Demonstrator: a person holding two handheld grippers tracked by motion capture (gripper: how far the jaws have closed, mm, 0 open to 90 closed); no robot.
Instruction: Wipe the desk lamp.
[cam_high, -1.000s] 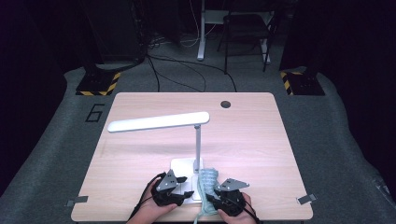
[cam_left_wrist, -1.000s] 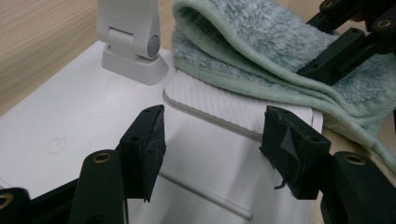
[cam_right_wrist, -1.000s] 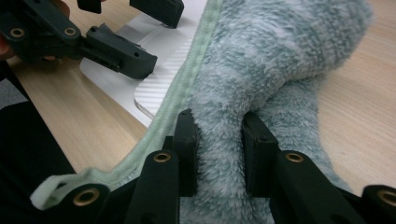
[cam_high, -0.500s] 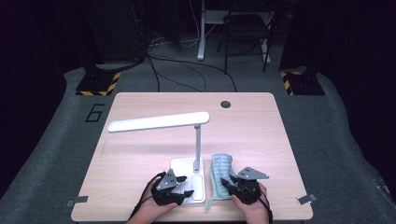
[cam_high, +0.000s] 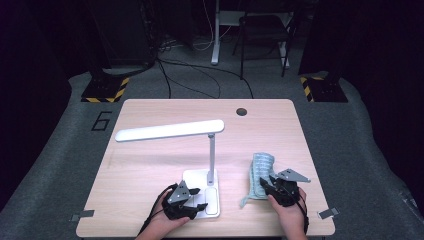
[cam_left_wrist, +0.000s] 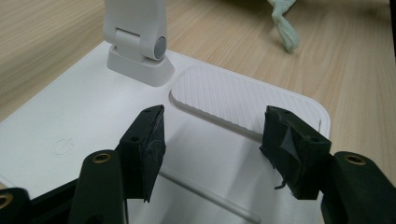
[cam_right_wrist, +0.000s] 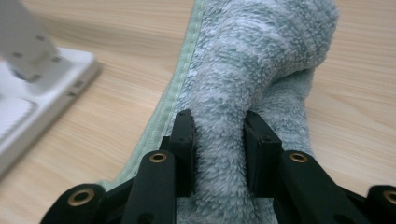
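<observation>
**High view: tongs at the near edge, one pair on a towel**

High view shows both hands at the near edge of the wooden table (cam_high: 150, 150). The left tongs (cam_high: 186, 204) sit over the white base (cam_high: 212, 205) of a desk lamp (cam_high: 170, 131), near the middle of that edge. In the left gripper view, these tongs (cam_left_wrist: 212, 140) stand wide apart above the lamp base (cam_left_wrist: 84, 116), with nothing between the jaws; a ribbed pad (cam_left_wrist: 238, 100) and the lamp's hinge foot (cam_left_wrist: 140, 51) lie just beyond them.

Toward the near right corner, the right tongs (cam_high: 272, 187) are closed on a pale green towel (cam_high: 261, 172). The right gripper view shows the jaws of these tongs (cam_right_wrist: 219, 140) pinching a raised fold of the fluffy towel (cam_right_wrist: 261, 56), the rest bunched on the table beyond.

Farther off, the lamp's stem rises from the base and its long white head reaches toward the left edge. A small round hole (cam_high: 242, 111) sits near the far edge.
</observation>
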